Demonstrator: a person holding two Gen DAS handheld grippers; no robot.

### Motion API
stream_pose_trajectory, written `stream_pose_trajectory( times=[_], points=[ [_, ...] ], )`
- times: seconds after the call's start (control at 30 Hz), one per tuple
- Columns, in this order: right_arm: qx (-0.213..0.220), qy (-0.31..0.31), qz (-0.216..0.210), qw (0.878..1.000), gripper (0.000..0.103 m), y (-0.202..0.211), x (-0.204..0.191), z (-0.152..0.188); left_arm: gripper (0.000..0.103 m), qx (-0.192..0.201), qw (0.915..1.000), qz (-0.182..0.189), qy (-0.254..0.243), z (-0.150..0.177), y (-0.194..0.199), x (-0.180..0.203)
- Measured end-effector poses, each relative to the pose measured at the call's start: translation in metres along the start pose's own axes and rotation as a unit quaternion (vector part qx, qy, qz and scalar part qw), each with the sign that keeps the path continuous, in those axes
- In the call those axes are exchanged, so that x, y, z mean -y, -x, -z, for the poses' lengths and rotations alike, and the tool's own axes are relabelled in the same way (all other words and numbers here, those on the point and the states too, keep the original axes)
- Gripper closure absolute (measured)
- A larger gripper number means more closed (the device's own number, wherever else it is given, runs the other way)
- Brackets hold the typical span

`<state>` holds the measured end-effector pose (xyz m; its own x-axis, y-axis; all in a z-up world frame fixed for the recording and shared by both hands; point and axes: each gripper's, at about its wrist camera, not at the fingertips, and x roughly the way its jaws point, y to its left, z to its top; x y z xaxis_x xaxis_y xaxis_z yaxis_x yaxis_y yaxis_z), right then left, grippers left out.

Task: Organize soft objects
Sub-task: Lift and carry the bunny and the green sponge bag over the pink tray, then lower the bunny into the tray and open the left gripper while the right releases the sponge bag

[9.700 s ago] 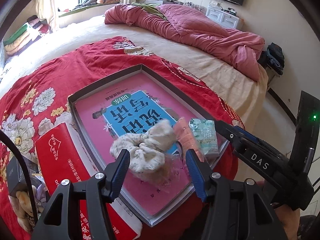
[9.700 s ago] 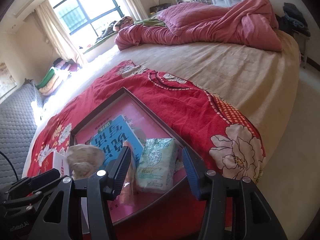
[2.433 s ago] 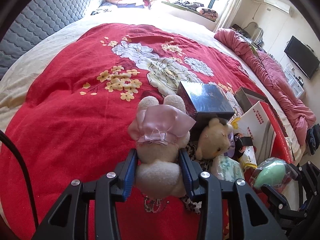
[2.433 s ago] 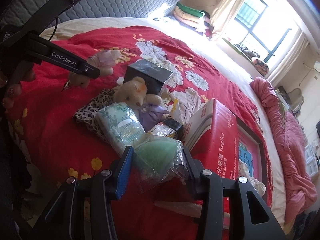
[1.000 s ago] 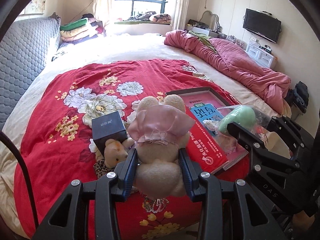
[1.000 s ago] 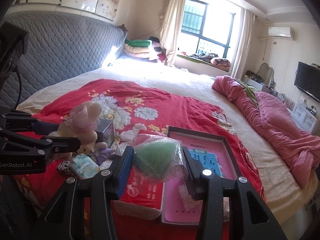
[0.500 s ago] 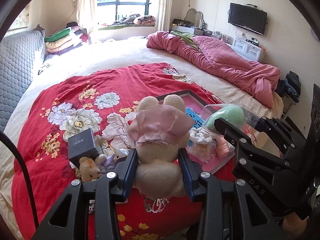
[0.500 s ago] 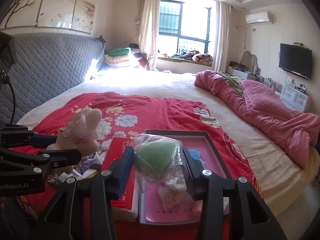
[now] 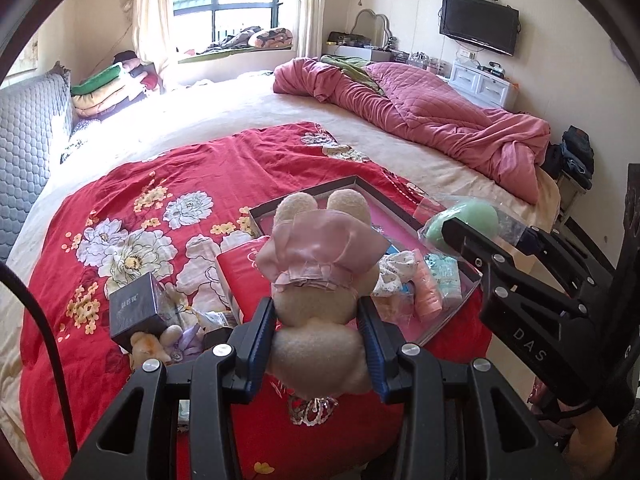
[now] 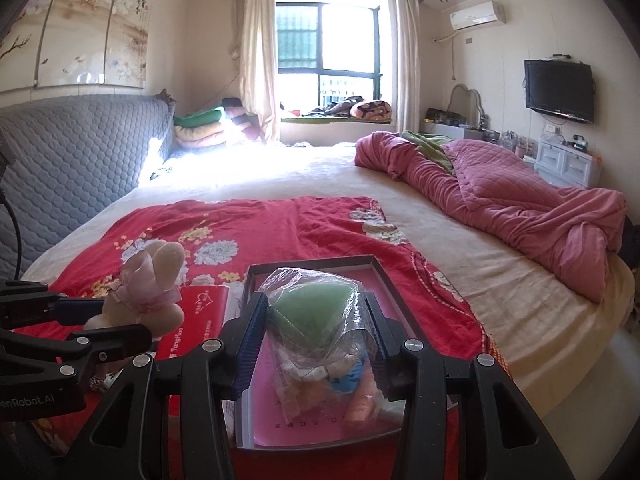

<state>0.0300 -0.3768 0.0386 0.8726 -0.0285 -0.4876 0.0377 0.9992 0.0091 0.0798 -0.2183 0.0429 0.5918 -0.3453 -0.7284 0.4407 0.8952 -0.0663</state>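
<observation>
The left gripper [image 9: 318,334] is partly closed, its blue pads pressing both sides of a cream plush rabbit [image 9: 320,280] in a pink dress, held above the red blanket [image 9: 160,184]. The right gripper [image 10: 316,332] clamps a green sponge [image 10: 314,312] in clear wrap, directly above the dark-rimmed tray [image 10: 312,262] ahead of it.

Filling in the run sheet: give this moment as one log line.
left gripper: shut on plush bunny | right gripper: shut on bagged green sponge | both above open box on red floral blanket
</observation>
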Motion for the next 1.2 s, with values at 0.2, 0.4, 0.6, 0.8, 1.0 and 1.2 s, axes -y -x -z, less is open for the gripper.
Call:
stream_pose_trajectory(
  times=[0.2,0.4,0.6,0.8,1.0,1.2],
  points=[
    [0.0,-0.025,0.019,1.0,0.055,0.0,0.022,0.002,0.061,-0.008,1.0,0.004,-0.003,-0.008,-0.012,0.009],
    [-0.009,-0.051,0.029,0.998,0.055,-0.003,0.043,0.007,0.061,-0.027,0.9994,0.014,-0.016,-0.01,-0.032,0.022],
    [-0.015,-0.06,0.043,0.997,0.055,-0.006,0.054,0.011,0.061,-0.053,0.998,0.026,-0.025,-0.009,-0.054,0.035],
    [-0.025,-0.078,0.055,0.995,0.055,-0.009,0.067,0.015,0.061,-0.089,0.9949,0.041,-0.021,-0.007,-0.079,0.044],
    [-0.04,-0.084,0.055,0.994,0.055,-0.016,0.075,0.021,0.061,-0.118,0.9924,0.03,-0.02,-0.006,-0.101,0.048],
    [-0.055,-0.078,0.045,0.994,0.055,-0.024,0.073,0.026,0.061,-0.134,0.9907,0.005,-0.024,-0.015,-0.122,0.048]
  ],
)
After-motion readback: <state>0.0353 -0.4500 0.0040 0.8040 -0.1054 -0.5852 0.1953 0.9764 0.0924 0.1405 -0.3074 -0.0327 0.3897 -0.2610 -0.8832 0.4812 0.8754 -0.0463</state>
